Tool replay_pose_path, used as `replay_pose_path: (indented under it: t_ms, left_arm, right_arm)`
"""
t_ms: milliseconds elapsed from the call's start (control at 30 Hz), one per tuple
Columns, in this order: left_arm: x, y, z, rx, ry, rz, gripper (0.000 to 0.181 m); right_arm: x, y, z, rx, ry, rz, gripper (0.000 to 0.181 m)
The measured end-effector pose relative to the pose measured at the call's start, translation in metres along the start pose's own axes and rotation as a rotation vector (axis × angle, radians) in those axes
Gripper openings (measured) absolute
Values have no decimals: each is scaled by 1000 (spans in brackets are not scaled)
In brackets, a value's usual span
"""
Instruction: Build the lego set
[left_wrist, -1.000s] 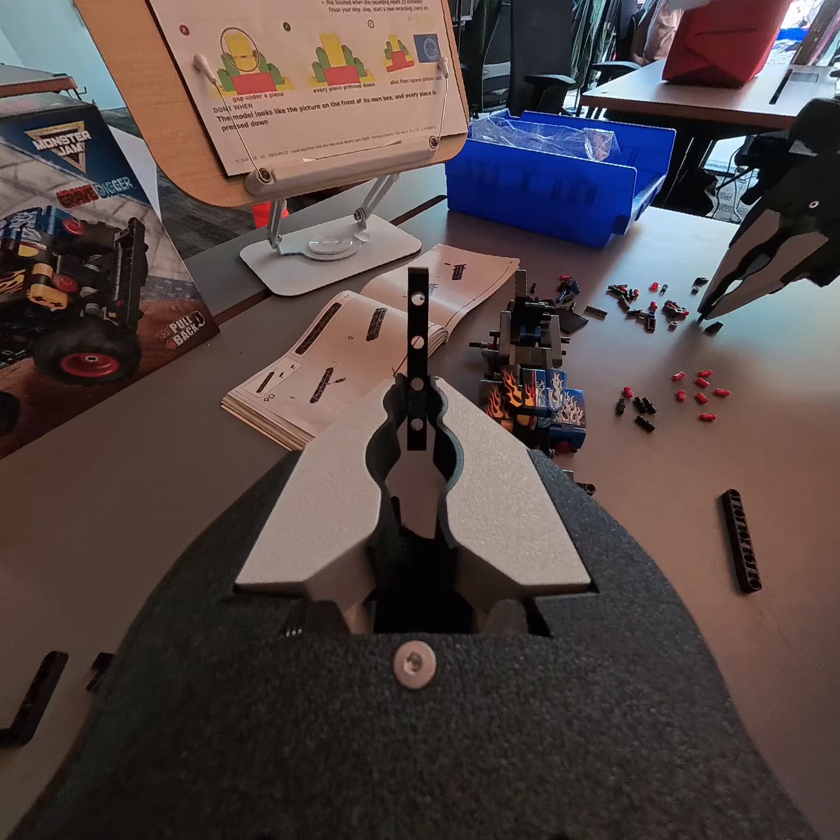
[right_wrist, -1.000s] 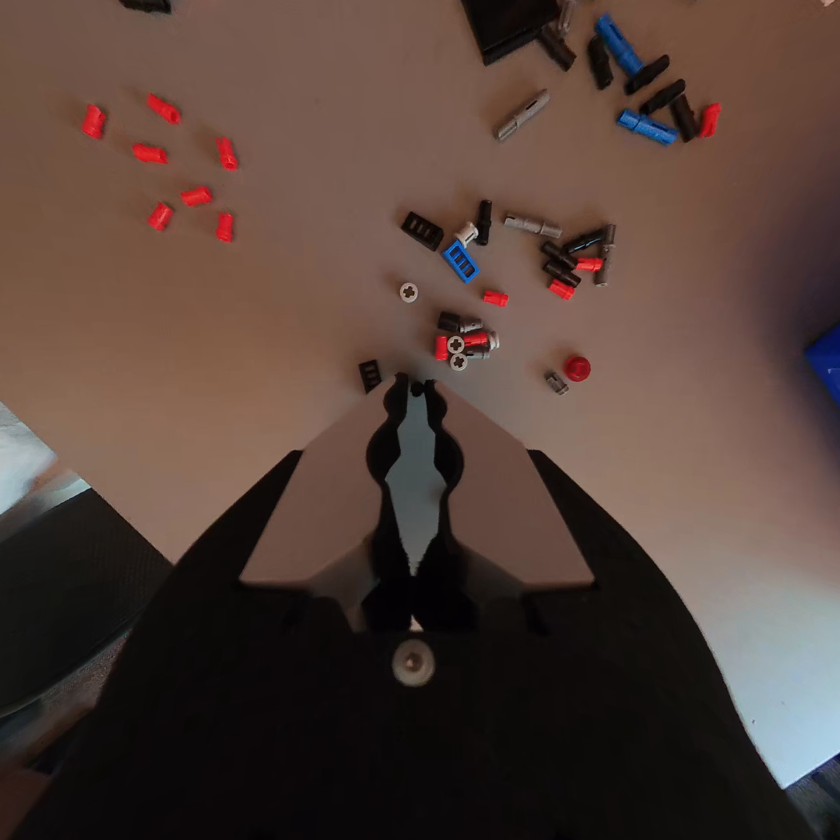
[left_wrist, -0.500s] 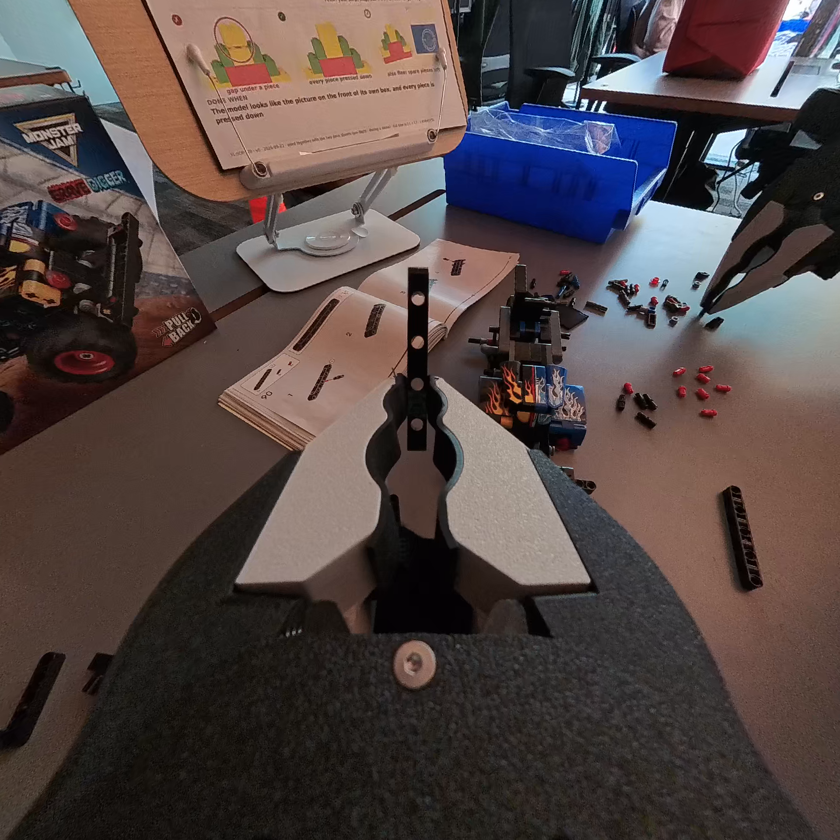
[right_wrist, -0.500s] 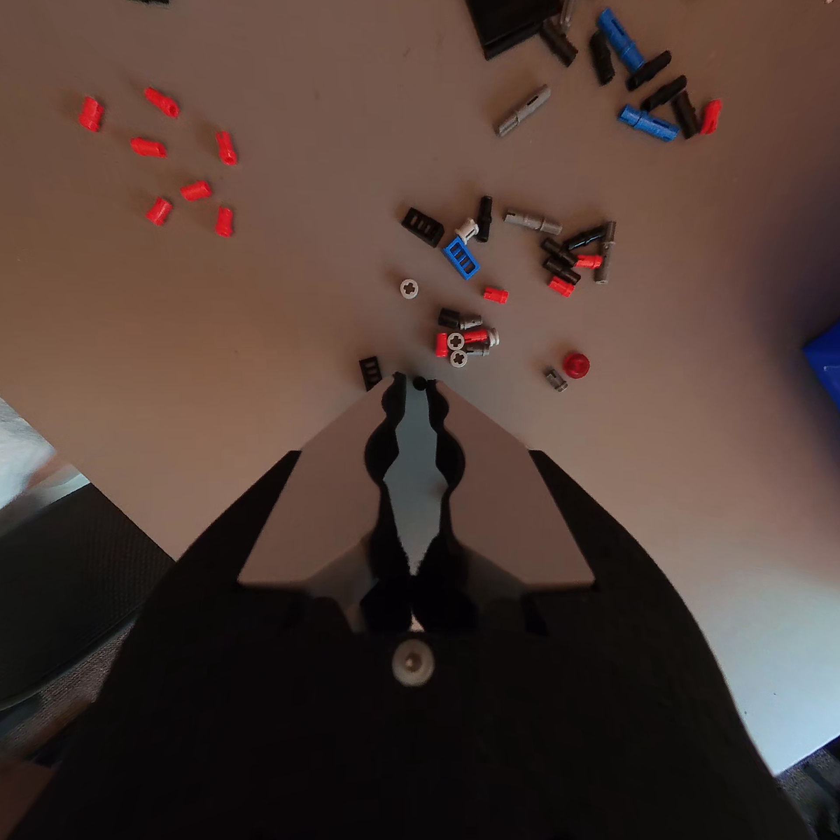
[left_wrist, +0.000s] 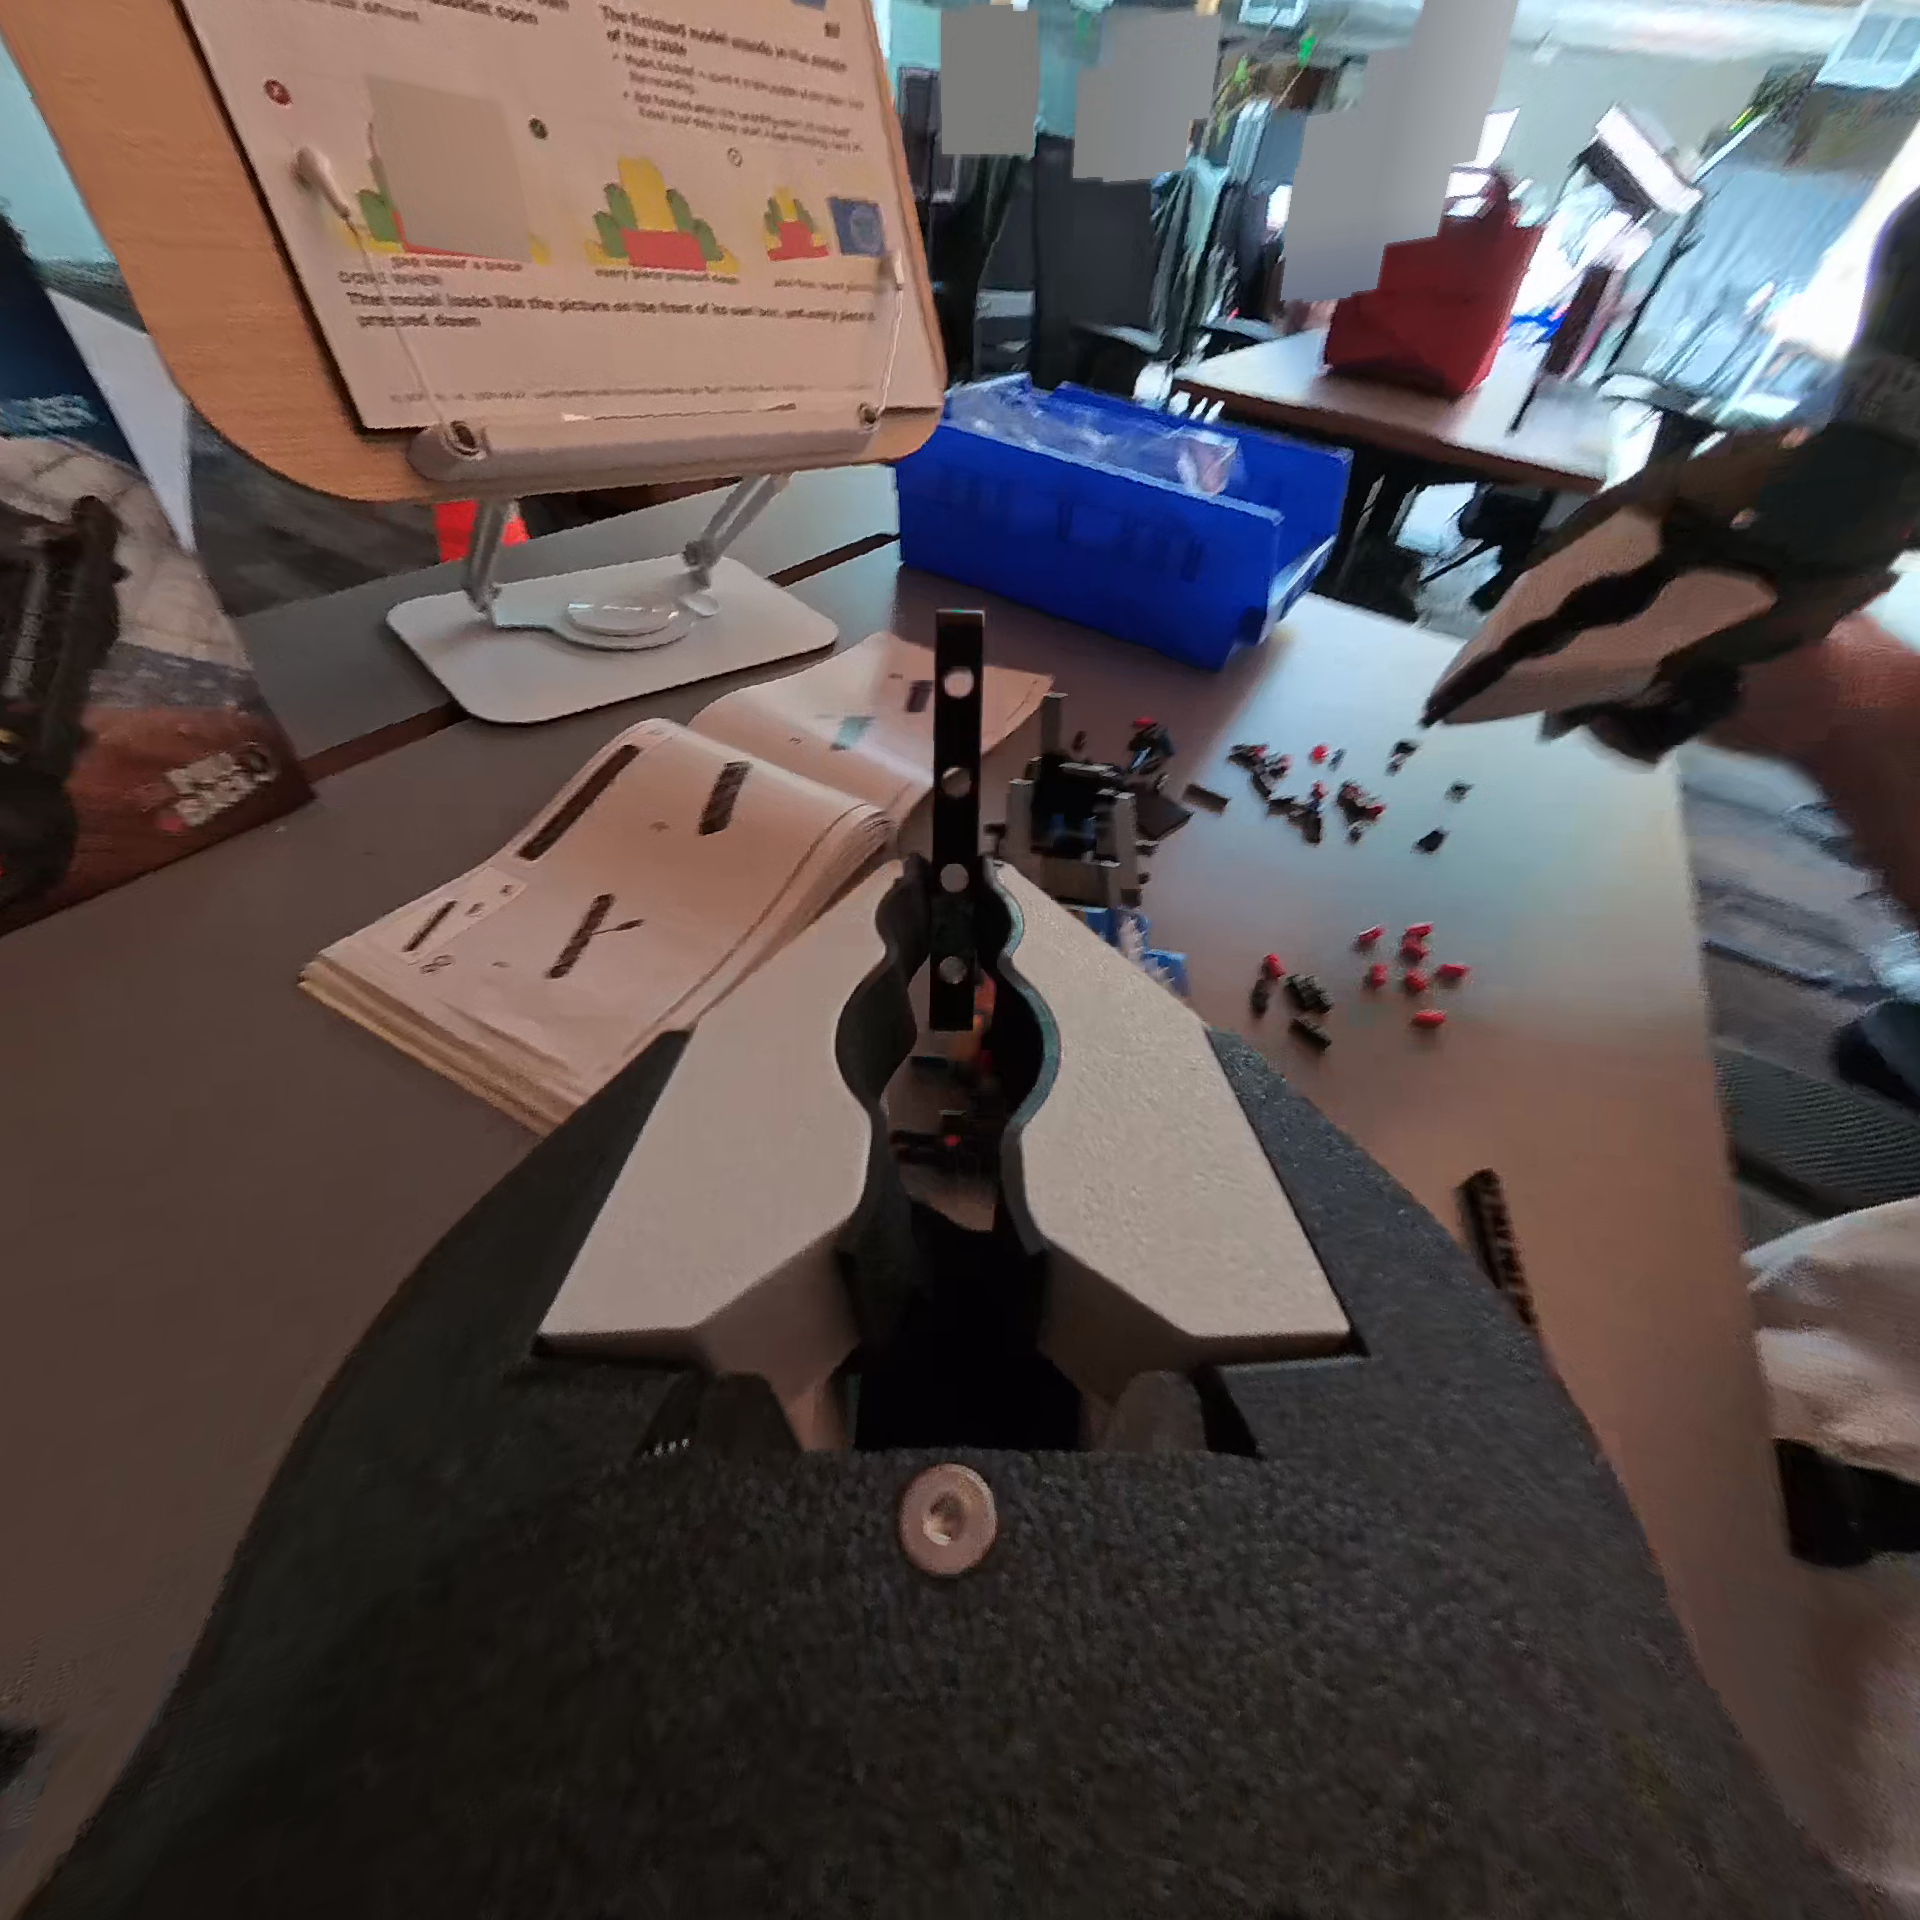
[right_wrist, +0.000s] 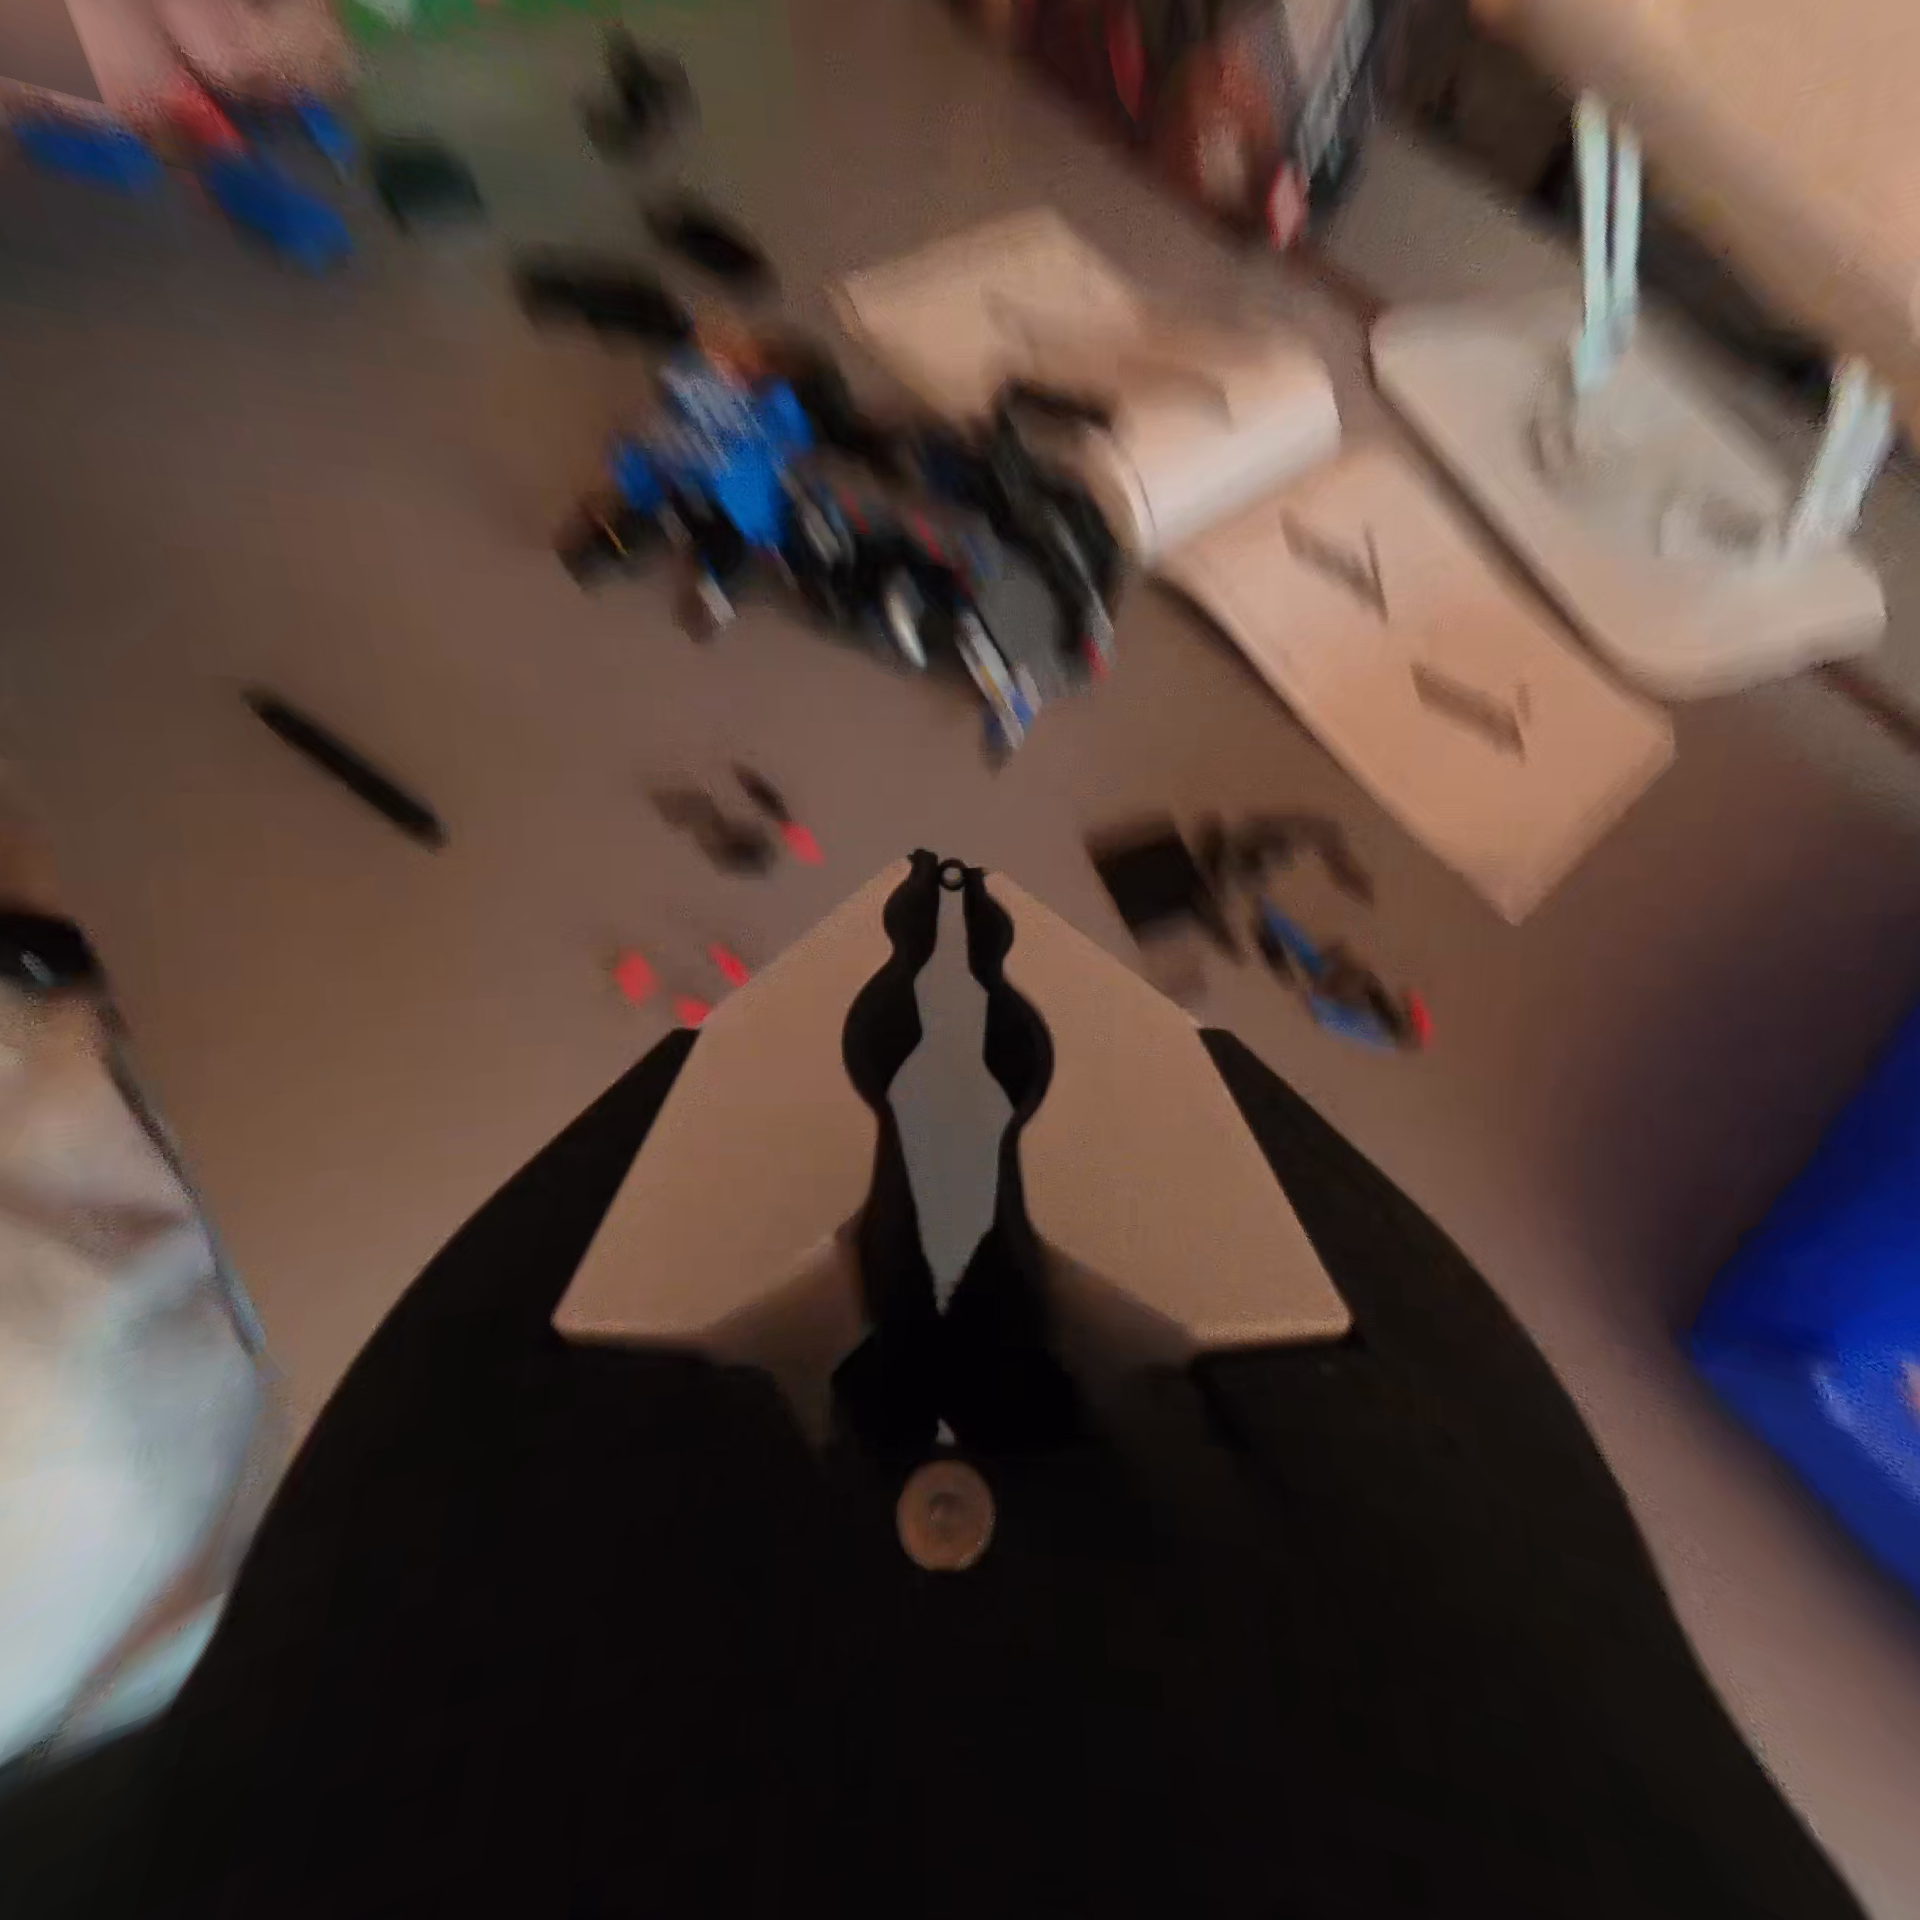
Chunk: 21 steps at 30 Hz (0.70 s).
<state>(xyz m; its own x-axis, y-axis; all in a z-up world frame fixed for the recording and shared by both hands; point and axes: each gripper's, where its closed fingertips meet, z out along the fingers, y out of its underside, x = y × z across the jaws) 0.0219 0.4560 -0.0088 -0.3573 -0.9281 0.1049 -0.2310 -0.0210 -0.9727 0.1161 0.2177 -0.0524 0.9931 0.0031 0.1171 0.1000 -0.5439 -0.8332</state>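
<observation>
Black holed beam (left_wrist: 957, 790) upright, long axis vertical, clamped in left gripper (left_wrist: 954, 894)

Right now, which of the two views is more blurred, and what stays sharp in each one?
Right wrist view: heavy motion blur smears the table and loose pieces; only the right gripper and the tiny black pin at its tips look sharp. Left wrist view: milder blur toward the edges; the left gripper and its black beam are crisp.

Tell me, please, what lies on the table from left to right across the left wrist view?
Box → stand → booklet → black beam held in the left jaws → model → red pins → right gripper.
</observation>
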Motion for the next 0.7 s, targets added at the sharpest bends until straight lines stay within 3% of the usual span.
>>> replay_pose_path:
  t_ms: [100,167,300,500,700]
  left_arm:
    - [17,-3,5,72,115,-130,6]
    - [24,-2,8,92,187,-228,5]
    - [29,-1,10,131,235,-326,6]
    - [44,-13,6,204,229,-236,5]
    - [55,-22,1,244,185,-149,5]
  right_arm:
    - [-62,-77,46,221,-14,-114,4]
    - [-90,-117,76,308,75,-249,4]
    - [-104,-170,98,472,284,-402,4]
    - [-98,-186,115,556,325,-271,4]
    - [-103,-188,110,568,334,-216,4]
